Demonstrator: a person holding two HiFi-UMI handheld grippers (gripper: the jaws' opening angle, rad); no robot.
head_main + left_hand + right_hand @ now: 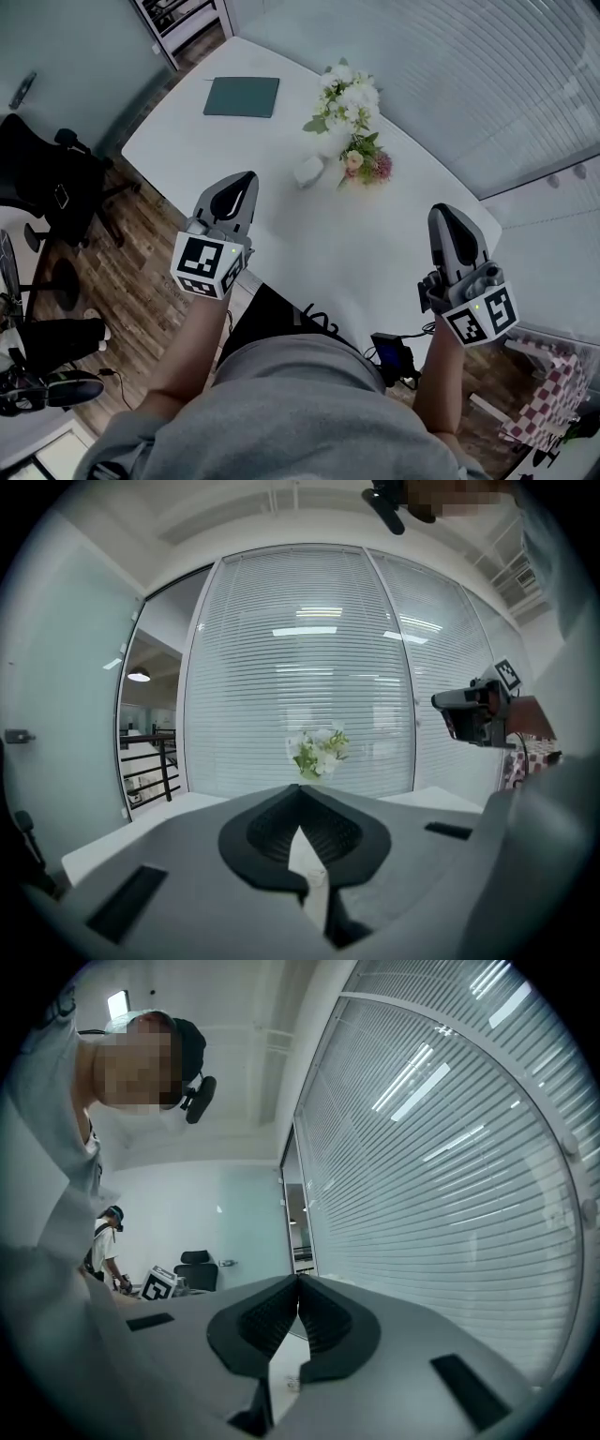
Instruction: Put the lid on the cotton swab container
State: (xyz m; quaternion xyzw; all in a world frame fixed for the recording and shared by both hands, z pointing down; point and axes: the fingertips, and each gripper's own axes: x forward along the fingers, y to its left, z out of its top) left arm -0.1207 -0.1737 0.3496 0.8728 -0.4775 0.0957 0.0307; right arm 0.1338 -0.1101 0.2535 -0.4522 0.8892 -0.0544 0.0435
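Left gripper (247, 180) & right gripper (442, 214) are held shut, empty; jaws should be opened before container (307, 172) is reached.

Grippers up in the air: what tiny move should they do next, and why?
Probably lower the left gripper toward the small white box beside the flowers and open it. Both it and the right gripper are shut and empty, hanging over the near side of the table, touching nothing.

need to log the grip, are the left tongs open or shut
Shut: the left tongs meet at the tips, with nothing held between them.
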